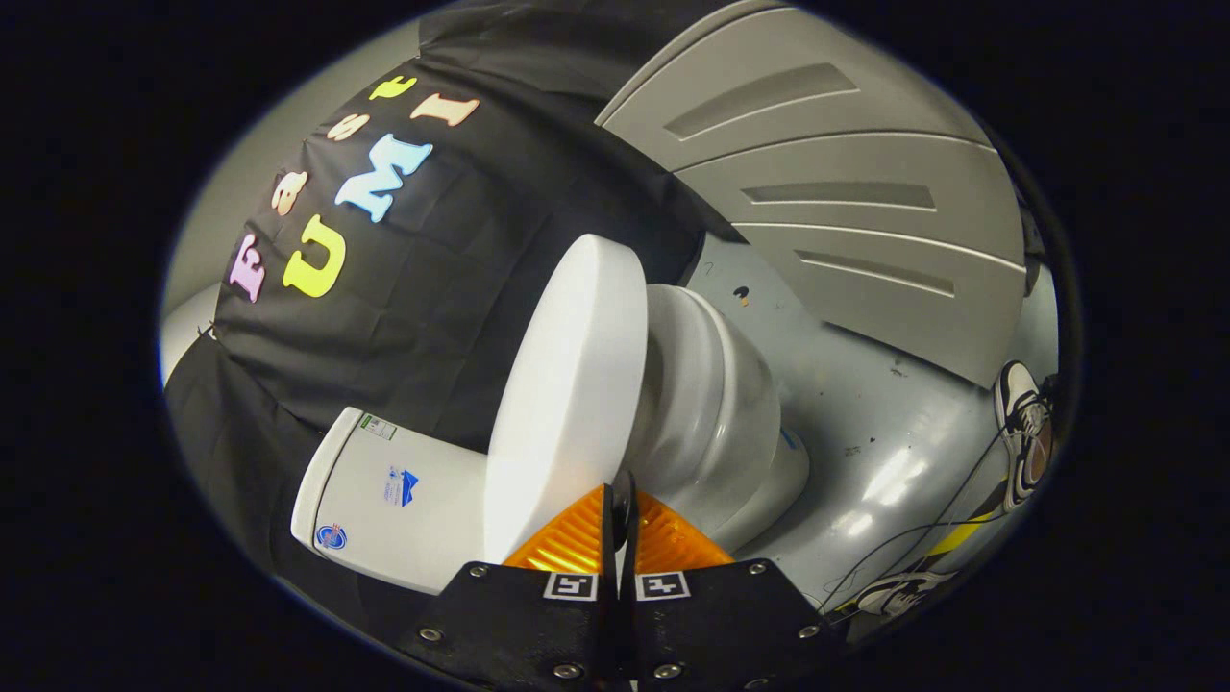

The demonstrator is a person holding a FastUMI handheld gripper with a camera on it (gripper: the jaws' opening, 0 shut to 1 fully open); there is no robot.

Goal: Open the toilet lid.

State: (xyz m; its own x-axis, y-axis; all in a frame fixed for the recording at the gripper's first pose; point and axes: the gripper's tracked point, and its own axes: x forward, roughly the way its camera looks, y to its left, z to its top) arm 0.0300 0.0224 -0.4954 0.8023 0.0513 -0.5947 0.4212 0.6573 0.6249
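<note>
Gripper (620,519) fingers are pressed together, no visible gap between them, nothing clamped. Tips sit right at the edge of the toilet lid (567,394), looks like touching, can't confirm contact. Lid is raised partway, standing off the bowl (711,404); a gap shows between lid and rim just ahead of the tips and beyond. Lid's flat top faces the tank (384,500), which is off to one side of the fingers, just beside the lid's base. View is rolled, so the toilet appears tipped on its side. Grey floor (865,423) beyond the bowl, with a grey ribbed panel (817,183) further out. A person's sneaker (1020,408) at the far side of the floor, well apart from the toilet
</note>
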